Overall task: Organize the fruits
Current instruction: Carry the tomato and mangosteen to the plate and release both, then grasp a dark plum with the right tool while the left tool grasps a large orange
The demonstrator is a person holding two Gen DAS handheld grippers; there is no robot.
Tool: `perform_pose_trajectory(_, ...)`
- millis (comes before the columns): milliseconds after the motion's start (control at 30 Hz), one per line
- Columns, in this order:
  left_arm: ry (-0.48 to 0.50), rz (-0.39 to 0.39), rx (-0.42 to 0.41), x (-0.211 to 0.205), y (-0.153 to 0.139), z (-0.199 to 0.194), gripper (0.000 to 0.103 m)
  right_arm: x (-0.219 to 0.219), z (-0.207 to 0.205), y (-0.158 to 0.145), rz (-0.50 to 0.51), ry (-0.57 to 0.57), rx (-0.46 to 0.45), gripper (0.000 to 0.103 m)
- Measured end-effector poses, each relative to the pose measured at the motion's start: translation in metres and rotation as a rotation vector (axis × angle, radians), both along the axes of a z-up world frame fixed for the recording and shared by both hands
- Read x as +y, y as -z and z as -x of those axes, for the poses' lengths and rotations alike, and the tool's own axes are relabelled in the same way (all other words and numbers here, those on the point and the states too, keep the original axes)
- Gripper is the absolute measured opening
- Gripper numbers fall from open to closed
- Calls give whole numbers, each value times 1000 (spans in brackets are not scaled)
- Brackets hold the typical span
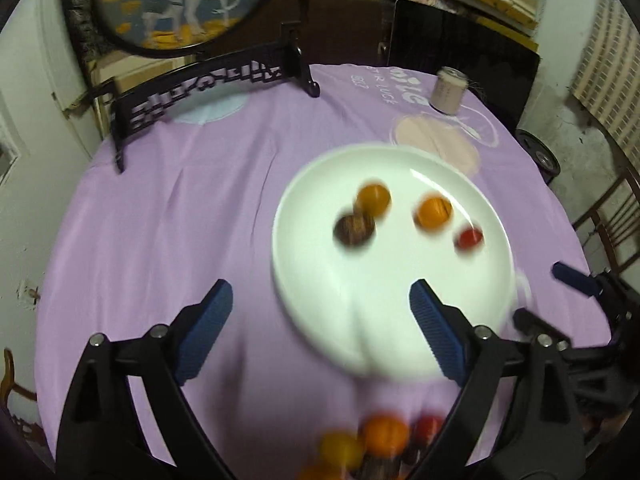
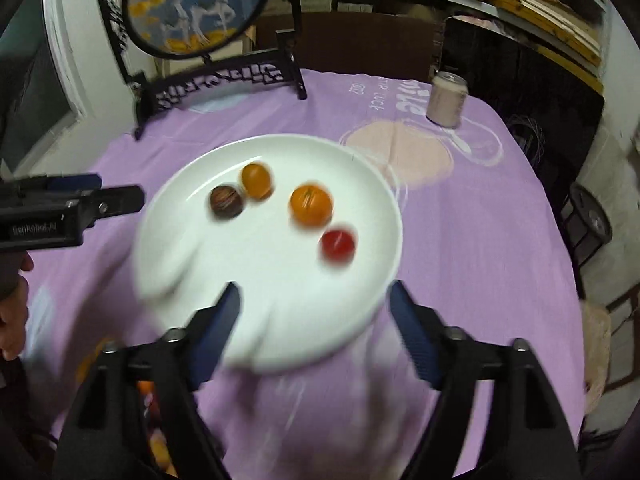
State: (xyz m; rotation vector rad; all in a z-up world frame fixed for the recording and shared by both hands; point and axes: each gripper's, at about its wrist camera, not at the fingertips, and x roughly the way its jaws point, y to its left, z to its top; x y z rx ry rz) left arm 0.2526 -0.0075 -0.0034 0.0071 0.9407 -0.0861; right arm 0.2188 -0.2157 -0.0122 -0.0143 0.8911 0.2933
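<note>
Both tongs, left (image 1: 320, 312) and right (image 2: 314, 308), gape empty over the plate's (image 2: 372, 188) near rim.

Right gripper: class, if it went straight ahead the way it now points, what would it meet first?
Probably the white plate: its near rim lies between the open fingers of the right gripper. Beyond it sits the red fruit. The gripper's height above the plate is unclear.

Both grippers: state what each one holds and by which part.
Nothing is held. The left gripper and the right gripper are both open above the plate.
</note>
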Motion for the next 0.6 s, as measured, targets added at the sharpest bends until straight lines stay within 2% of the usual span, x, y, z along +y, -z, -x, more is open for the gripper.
perform_pose_trajectory(133, -6, 1, -53, 5, 17, 78, 99, 2, 69, 10, -40, 70, -50, 93)
perform_pose_trajectory(233, -23, 32, -52, 12, 31, 116, 99, 4, 90, 14, -54, 101, -45, 93)
perform_pose_trajectory(400, -47, 8, -56, 19, 36, 145, 99, 15, 105, 3, -49, 81, -58, 93)
perform_pose_trajectory(533, -66, 46, -62, 28, 32, 154, 99, 19, 118, -3, -49, 62, -67, 93)
perform_pose_trajectory(600, -70, 37, -72, 31, 30, 159, 99, 22, 126, -2, -41, 50, -64, 93)
